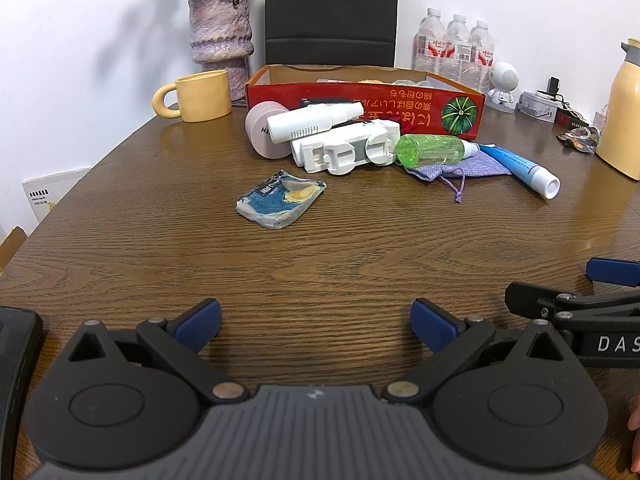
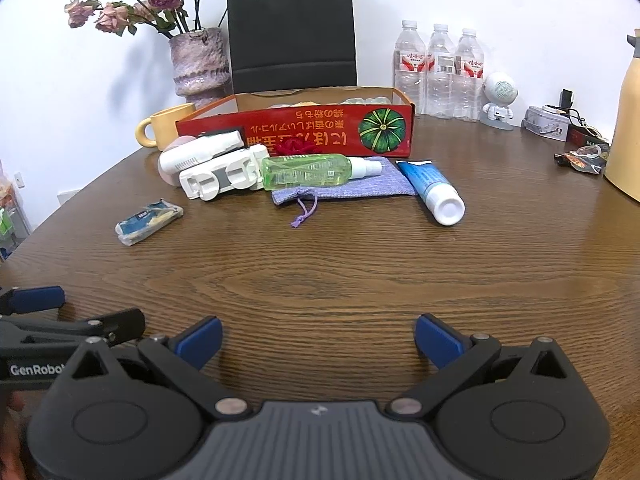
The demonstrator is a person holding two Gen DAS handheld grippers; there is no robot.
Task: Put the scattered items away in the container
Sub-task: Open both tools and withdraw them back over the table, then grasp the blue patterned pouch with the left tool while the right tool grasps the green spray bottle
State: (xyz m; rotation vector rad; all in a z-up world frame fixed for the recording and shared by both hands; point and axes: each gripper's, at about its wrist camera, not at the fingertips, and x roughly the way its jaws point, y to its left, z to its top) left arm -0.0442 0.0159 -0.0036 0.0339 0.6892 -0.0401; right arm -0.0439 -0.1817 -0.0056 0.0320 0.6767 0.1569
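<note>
A red cardboard box (image 1: 360, 100) (image 2: 296, 128) stands open at the back of the wooden table. In front of it lie a white spray bottle (image 1: 314, 120), a pink round case (image 1: 260, 136), a white plastic holder (image 1: 348, 150) (image 2: 224, 176), a green spray bottle (image 1: 434, 150) (image 2: 312, 170) on a purple drawstring pouch (image 2: 360, 188), and a blue-white tube (image 1: 520, 170) (image 2: 432, 190). A blue-yellow packet (image 1: 282, 198) (image 2: 148, 220) lies apart, nearer to me. My left gripper (image 1: 316, 324) and right gripper (image 2: 318, 342) both hover open and empty over bare table, well short of the items.
A yellow mug (image 1: 196, 96) and a purple vase (image 1: 222, 32) stand back left. Three water bottles (image 2: 438, 68), a small white robot figure (image 2: 498, 100), a cream thermos (image 1: 622, 120) and crumpled wrappers (image 2: 582, 158) sit back right. A black bag (image 2: 292, 28) is behind the box.
</note>
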